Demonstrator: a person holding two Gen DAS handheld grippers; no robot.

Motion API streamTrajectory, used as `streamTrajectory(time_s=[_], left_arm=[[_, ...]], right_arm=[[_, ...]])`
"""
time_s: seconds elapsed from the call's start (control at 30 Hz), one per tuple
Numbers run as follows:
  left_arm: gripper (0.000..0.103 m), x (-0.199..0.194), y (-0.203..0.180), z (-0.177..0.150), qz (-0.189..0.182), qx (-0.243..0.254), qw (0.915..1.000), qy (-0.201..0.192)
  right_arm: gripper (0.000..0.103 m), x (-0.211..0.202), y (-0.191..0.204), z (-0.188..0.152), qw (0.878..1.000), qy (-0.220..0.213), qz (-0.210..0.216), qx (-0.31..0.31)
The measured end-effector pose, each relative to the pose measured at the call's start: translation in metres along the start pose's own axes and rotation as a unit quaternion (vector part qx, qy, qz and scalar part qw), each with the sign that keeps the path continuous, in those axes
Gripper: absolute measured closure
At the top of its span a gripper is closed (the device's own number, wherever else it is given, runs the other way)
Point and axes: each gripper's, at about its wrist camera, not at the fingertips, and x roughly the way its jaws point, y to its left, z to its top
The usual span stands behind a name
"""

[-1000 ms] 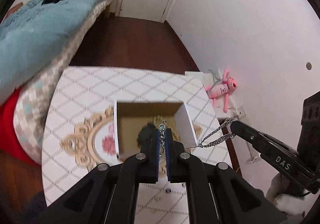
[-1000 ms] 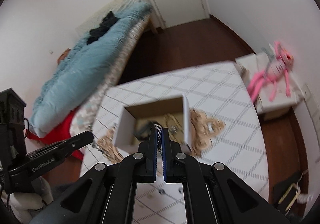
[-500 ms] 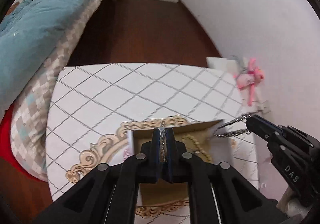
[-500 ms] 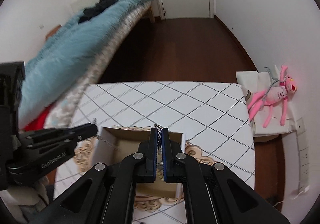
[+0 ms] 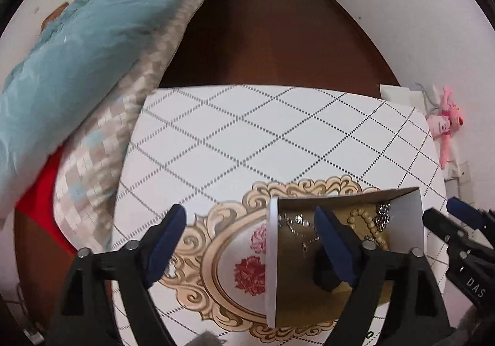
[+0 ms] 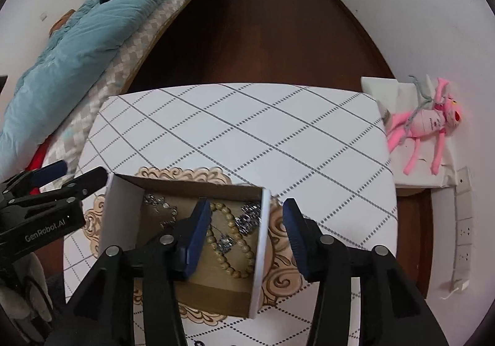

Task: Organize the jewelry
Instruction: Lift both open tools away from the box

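Note:
A white cardboard box [image 6: 122, 216] with a brown inside stands on the patterned table [image 6: 247, 129]. In it lie a wooden bead bracelet [image 6: 230, 248] and silver chains [image 6: 161, 207]. My right gripper [image 6: 244, 237] is open and empty, straddling the box's right wall. My left gripper [image 5: 250, 241] is open and empty, straddling the box's left wall [image 5: 272, 256]; the beads [image 5: 368, 225] show inside. The left gripper also shows in the right wrist view [image 6: 74, 177], and the right gripper in the left wrist view [image 5: 448, 216].
A bed with a teal duvet [image 6: 77, 36] runs along the left of the table. A pink plush toy [image 6: 423, 126] lies on a white box by the right wall. Dark wood floor [image 6: 263, 36] lies beyond the table.
Both grippers held a silver chain over the box; both have opened, and the chain now lies in the box. Both grippers have dropped lower around the box walls.

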Motion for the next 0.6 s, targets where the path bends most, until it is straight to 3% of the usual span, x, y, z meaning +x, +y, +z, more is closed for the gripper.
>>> streamTrajectory(time_s=[0.07, 0.17, 0.43, 0.6], left_arm=[[0.001, 0.000, 0.003, -0.009, -0.006, -0.005, 1.0000, -0.002], [0.001, -0.002, 0.001, -0.023, 0.002, 0.001, 1.0000, -0.007], [0.000, -0.016, -0.005, -0.055, 0.007, 0.014, 0.9995, -0.028], [0.000, -0.025, -0.005, -0.069, 0.003, 0.008, 0.9994, -0.033]], right_arm=[[0.031, 0.000, -0.001, -0.010, 1.000, 0.001, -0.012, 0.003], [0.007, 0.000, 0.000, -0.025, 0.999, -0.003, -0.034, 0.001], [0.001, -0.008, 0.004, -0.061, 0.997, -0.018, -0.071, -0.002], [0.001, -0.018, 0.003, -0.072, 0.997, -0.028, -0.069, 0.008]])
